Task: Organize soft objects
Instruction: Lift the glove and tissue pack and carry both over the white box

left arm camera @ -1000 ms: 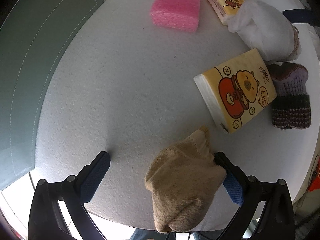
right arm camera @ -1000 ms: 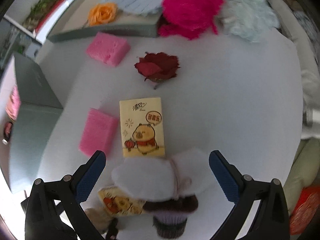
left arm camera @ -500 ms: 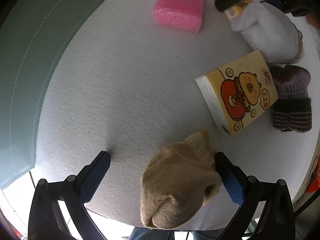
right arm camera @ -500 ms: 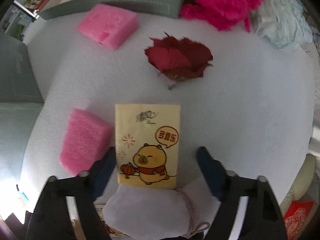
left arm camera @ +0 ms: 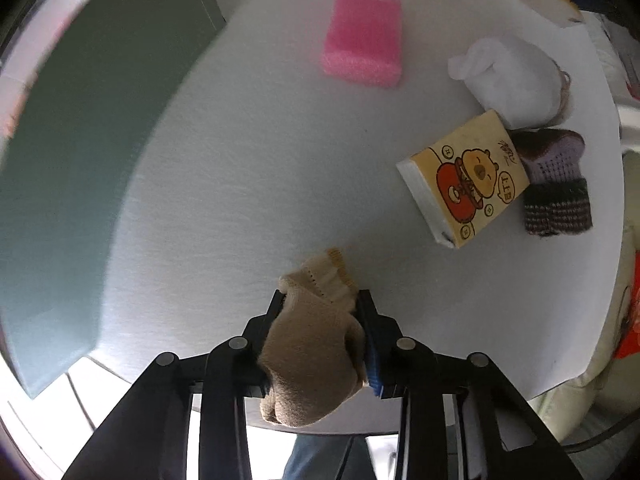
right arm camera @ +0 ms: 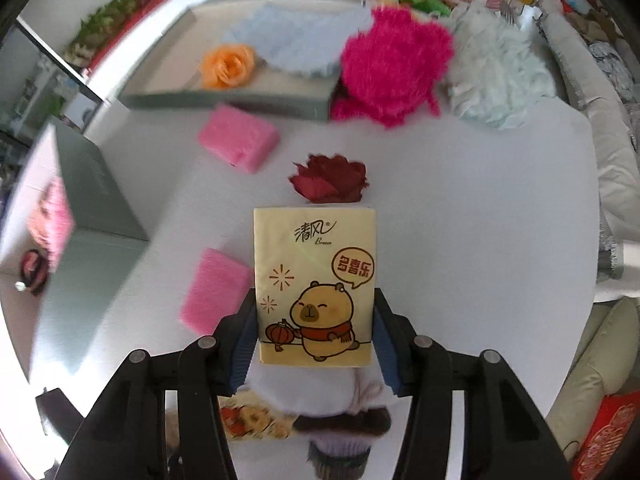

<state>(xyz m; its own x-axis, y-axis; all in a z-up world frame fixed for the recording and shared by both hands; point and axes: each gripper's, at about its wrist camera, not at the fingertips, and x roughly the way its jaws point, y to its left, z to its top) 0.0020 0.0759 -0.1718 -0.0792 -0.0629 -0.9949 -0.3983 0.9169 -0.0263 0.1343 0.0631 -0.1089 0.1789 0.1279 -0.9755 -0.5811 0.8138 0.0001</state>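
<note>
1. The left gripper (left arm camera: 320, 300) has its jaws clenched on a tan sock (left arm camera: 314, 344), which sits at 6 o'clock in the left wrist view with its ribbed cuff poking forward over the white table (left arm camera: 260, 168).
2. The right gripper (right arm camera: 316, 320) has its jaws pressed against both long sides of a yellow tissue pack (right arm camera: 315, 280) printed with a cartoon capybara; the pack fills the centre of the right wrist view, face up.
3. In the left wrist view, a second yellow tissue pack (left arm camera: 466, 178) lies on the table at 3 o'clock, tilted. Its far edge touches a knitted purple sock (left arm camera: 554, 184), and a white soft bundle (left arm camera: 512, 80) sits just beyond at 2 o'clock.
4. A pink sponge (left arm camera: 364, 50) lies at 12 o'clock in that view, well apart from the tan sock.
5. In the right wrist view, a dark red fabric rose (right arm camera: 330, 178) lies just beyond the held pack's far edge, and another pink sponge (right arm camera: 238, 136) lies at 11 o'clock.
6. A grey-green tray (right arm camera: 224, 102) at 12 o'clock holds an orange fabric rose (right arm camera: 228, 65) and a pale blue cloth (right arm camera: 296, 40).
7. A bright magenta fluffy item (right arm camera: 394, 64) sits just beside the tray's right end, with a pale fluffy item (right arm camera: 496, 72) at 1 o'clock.
</note>
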